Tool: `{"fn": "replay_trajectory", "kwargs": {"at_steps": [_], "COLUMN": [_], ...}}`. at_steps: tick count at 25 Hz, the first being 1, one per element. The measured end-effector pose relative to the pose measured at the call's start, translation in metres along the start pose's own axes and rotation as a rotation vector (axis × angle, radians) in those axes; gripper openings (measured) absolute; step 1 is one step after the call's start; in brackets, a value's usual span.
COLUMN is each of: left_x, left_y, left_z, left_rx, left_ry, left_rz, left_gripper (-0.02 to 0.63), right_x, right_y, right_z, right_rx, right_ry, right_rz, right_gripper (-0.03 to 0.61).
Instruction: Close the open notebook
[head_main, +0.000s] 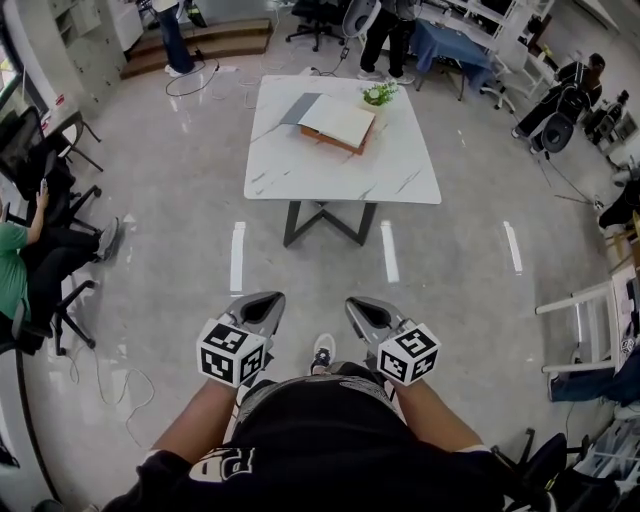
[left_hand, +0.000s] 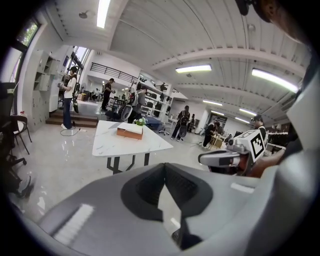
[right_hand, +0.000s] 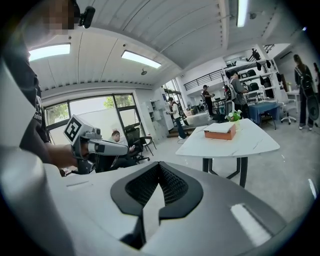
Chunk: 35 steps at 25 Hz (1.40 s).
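Left tongs (head_main: 264, 301) and right tongs (head_main: 362, 305) low by our waist, both clenched tip to tip, nothing between them. Open white-paged notebook with brown underside (head_main: 336, 121) lies on far half of white marble-patterned counter (head_main: 340, 178), well apart from us. We judge approach comes first: walk close, release one pair, catch loose cover edge, fold over slowly, brace other half.

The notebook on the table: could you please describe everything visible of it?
The notebook lies open and flat on the far half of the white marbled table, askew to its edges. Its pages look white, its thick edge orange-brown, and a grey cover leaf spreads to the left. A small green plant stands close beyond it. The left gripper and right gripper are far from it, over the floor.
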<state>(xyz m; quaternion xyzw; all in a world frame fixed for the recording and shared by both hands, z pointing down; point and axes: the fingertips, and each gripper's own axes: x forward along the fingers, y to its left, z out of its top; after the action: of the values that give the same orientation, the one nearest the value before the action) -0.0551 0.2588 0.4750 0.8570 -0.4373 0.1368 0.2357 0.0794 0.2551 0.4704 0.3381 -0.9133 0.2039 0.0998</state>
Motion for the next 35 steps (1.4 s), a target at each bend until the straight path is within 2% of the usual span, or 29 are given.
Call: {"fn": "replay_trajectory", "kwargs": {"at_steps": [19, 35], "left_x": [0.106, 0.133], "left_y": [0.013, 0.022], "left_z": [0.055, 0.069], "left_rx": [0.004, -0.002], "left_ry": [-0.008, 0.003], "left_rz": [0.073, 0.105], "left_gripper": [0.058, 0.058], "right_x": [0.03, 0.044], "right_y": [-0.115, -0.149], "right_z": [0.036, 0.043], "right_rx": [0.003, 0.025], "right_ry": [0.018, 0.022], "right_rz": [0.069, 0.087], "right_gripper": [0.0, 0.0]}}
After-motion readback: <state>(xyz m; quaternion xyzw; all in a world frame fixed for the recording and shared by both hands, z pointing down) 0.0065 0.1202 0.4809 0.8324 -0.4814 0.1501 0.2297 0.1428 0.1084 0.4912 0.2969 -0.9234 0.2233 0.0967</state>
